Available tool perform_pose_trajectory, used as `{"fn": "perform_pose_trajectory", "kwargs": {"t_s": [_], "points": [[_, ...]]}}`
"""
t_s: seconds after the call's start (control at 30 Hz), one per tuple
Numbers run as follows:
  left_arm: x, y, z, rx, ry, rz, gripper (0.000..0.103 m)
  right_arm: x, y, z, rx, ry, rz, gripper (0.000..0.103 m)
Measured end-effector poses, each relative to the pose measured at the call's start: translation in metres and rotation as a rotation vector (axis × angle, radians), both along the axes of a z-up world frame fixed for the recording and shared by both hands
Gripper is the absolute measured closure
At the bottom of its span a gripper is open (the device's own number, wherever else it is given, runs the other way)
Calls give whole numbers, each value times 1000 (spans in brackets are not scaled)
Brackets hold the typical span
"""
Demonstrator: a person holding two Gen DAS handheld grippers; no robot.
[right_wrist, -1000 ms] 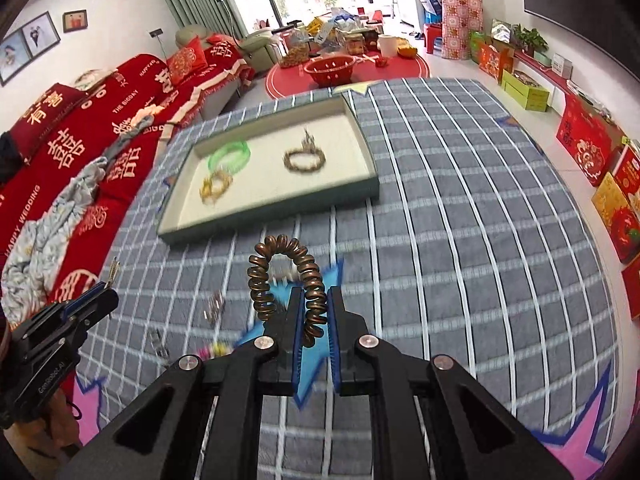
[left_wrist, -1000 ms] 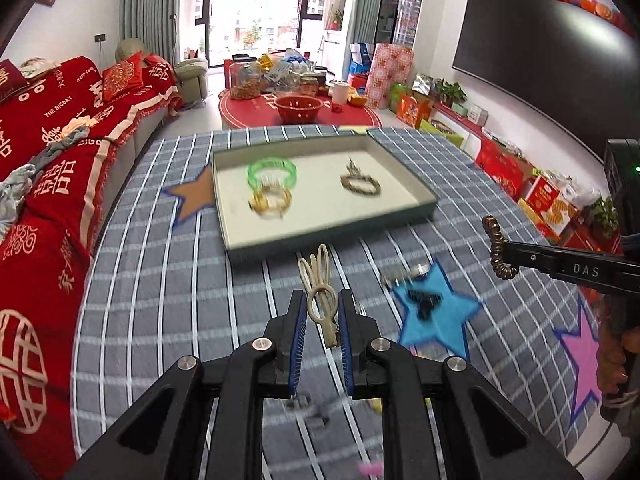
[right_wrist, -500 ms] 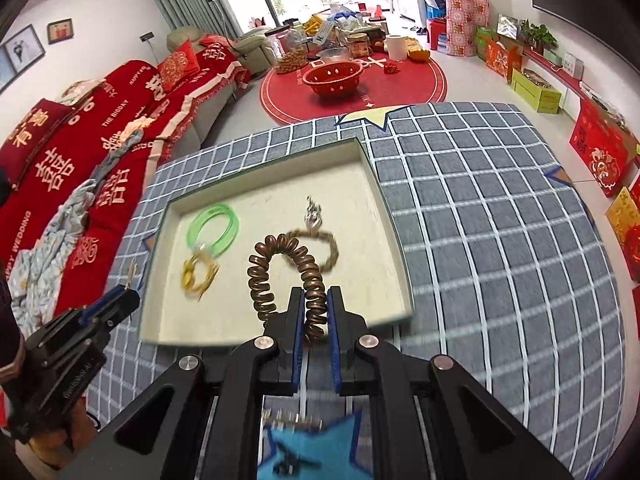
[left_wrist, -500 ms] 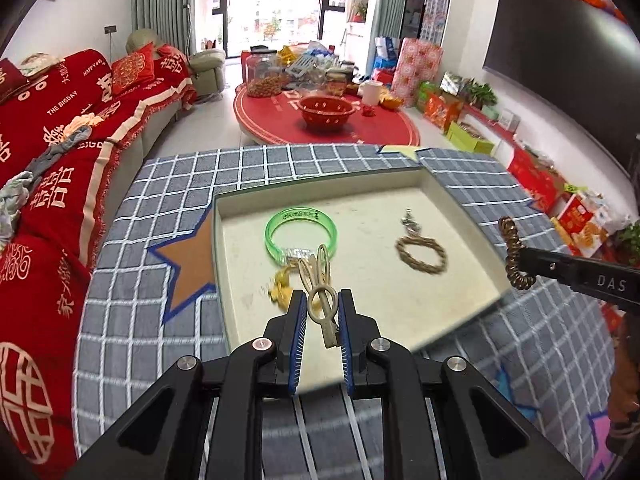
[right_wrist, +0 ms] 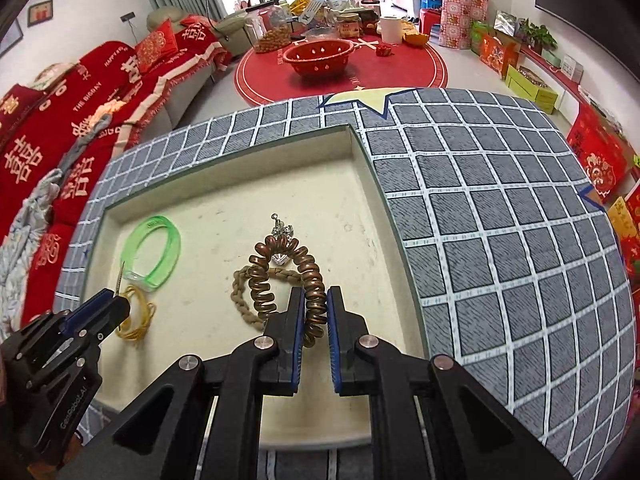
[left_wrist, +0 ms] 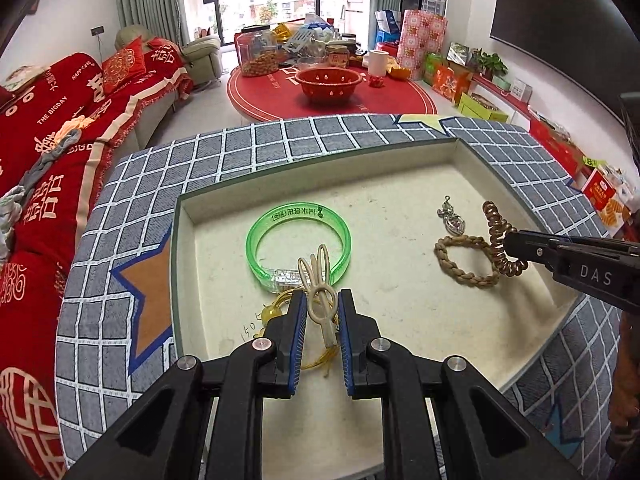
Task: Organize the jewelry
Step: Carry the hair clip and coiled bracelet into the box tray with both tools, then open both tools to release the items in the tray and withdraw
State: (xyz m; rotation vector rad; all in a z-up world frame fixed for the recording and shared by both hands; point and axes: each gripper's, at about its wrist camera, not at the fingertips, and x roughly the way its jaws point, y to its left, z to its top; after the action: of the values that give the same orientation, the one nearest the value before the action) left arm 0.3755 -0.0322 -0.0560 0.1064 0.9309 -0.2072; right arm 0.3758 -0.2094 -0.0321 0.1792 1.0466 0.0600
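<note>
Left gripper [left_wrist: 322, 316], nearest, fingers pinching cream hair clip [left_wrist: 319, 292] above near edge of tray [left_wrist: 182, 216]; right gripper [right_wrist: 313, 312], fingers pinching bronze coil hair tie [right_wrist: 286, 276], held over tray's right half. Beneath left gripper, on tray floor: yellow cord bracelet [right_wrist: 134, 316]. Just beyond: green bangle [left_wrist: 298, 240]. Beneath coil: braided tan bracelet [left_wrist: 466, 260], silver pendant [left_wrist: 452, 218] touching its far side. Tray resting on grey checked tablecloth [right_wrist: 500, 220]. Farthest: red colander [left_wrist: 328, 82] on red round table [left_wrist: 396, 96].
</note>
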Motion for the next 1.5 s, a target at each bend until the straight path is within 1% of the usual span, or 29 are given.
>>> {"fn": "perform_pose_trajectory", "kwargs": {"t_s": [0.13,0.3,0.43,0.5,0.53,0.57,0.6,0.63,0.67,0.8,0.93,1.0,1.03,1.07,1.1,1.13,1.17,1.27,1.4,1.43,1.47,1.5], "points": [[1,-4,-6,31,0,2,74,3,4,-7,-17,10,4,91],[3,-5,-10,33,15,10,74,5,4,-14,-15,27,-5,91],[4,-7,-14,55,18,15,74,4,5,-15,-20,26,0,90],[3,-9,-14,62,14,16,74,5,5,-16,-18,31,1,88],[2,-10,-14,62,13,18,74,5,4,-16,-14,36,-1,82],[1,-10,-13,62,13,19,74,5,4,-16,-10,39,-4,70],[1,-11,-12,61,11,21,74,4,3,-16,-3,40,-9,63],[0,-11,-11,60,9,22,74,3,2,-15,5,35,-14,50],[-1,-11,-10,62,3,22,74,2,1,-14,10,30,-17,45],[-5,-7,-4,50,-5,35,74,-3,-3,-5,63,2,-24,44],[-9,-1,5,23,-27,57,73,-12,-7,10,130,-37,-33,35],[-12,2,10,21,-42,60,73,-17,-6,17,138,-57,-33,34],[-13,2,13,22,-50,61,66,-21,-6,21,139,-70,-35,34],[-13,2,16,22,-57,63,27,-24,-6,24,143,-80,-38,33],[-15,4,19,17,-74,73,5,-27,-6,26,150,-86,-40,32],[-19,6,24,11,-111,89,0,-31,-8,29,161,-92,-44,28],[-23,7,28,4,-141,92,0,-33,-8,30,168,-96,-47,23],[-26,7,35,7,-132,73,0,-44,-13,35,186,-108,-59,23],[-41,13,48,21,-172,83,0,-61,-18,41,199,-115,-65,22],[-48,16,51,23,-184,85,0,-66,-20,43,200,-120,-64,15],[-56,19,56,30,-196,90,0,-71,-22,45,197,-125,-65,4],[-63,22,58,33,-200,94,0,-78,-23,48,188,-138,-69,0]]}}
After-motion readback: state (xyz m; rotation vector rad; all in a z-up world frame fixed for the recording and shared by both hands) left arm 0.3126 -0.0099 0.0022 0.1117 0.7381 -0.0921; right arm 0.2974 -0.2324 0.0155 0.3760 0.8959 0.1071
